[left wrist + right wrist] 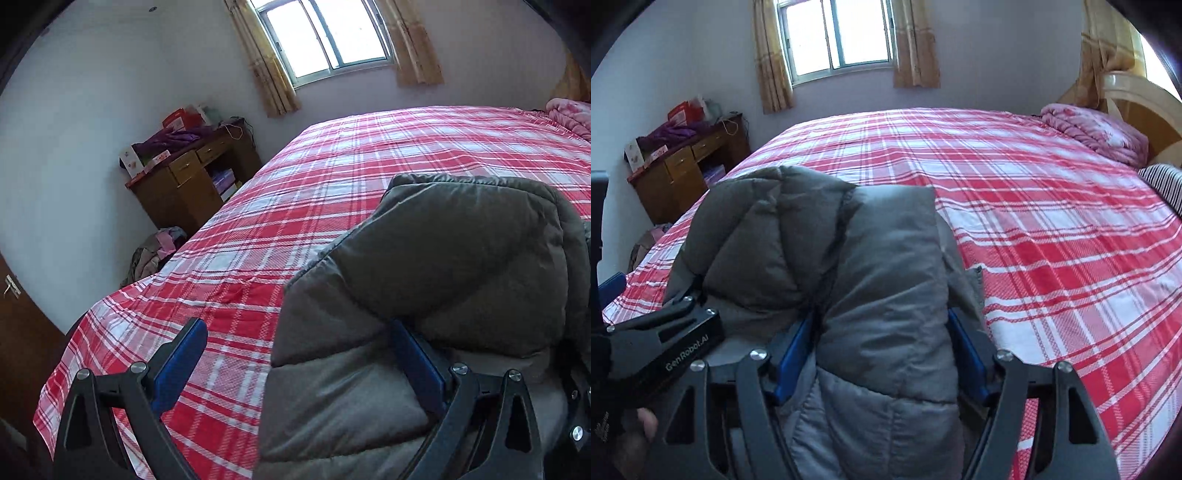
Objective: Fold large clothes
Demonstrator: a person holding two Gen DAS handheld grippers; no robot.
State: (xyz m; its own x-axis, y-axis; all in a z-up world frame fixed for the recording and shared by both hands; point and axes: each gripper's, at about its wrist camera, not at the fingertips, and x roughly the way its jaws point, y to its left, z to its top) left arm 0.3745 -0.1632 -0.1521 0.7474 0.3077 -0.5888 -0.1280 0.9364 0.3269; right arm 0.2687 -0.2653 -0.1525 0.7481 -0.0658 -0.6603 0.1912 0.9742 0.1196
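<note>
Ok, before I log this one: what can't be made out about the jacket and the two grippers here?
- Left wrist view: the grey puffer jacket runs off the right and bottom edges, so its shape and fold state are unknown.
- Left gripper: one blue finger is half buried in the jacket; contact is unclear.
- Right wrist view: the jacket covers the right gripper; pad pressure is hidden.

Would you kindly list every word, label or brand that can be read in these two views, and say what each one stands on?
"GenRobot.AI": white letters on the black body of the left gripper, seen in the right wrist view.
Print on the red and white boxes on the wooden desk: too small and blurred to read.
Nothing legible on the grey padded jacket or the plaid bedsheet.
</note>
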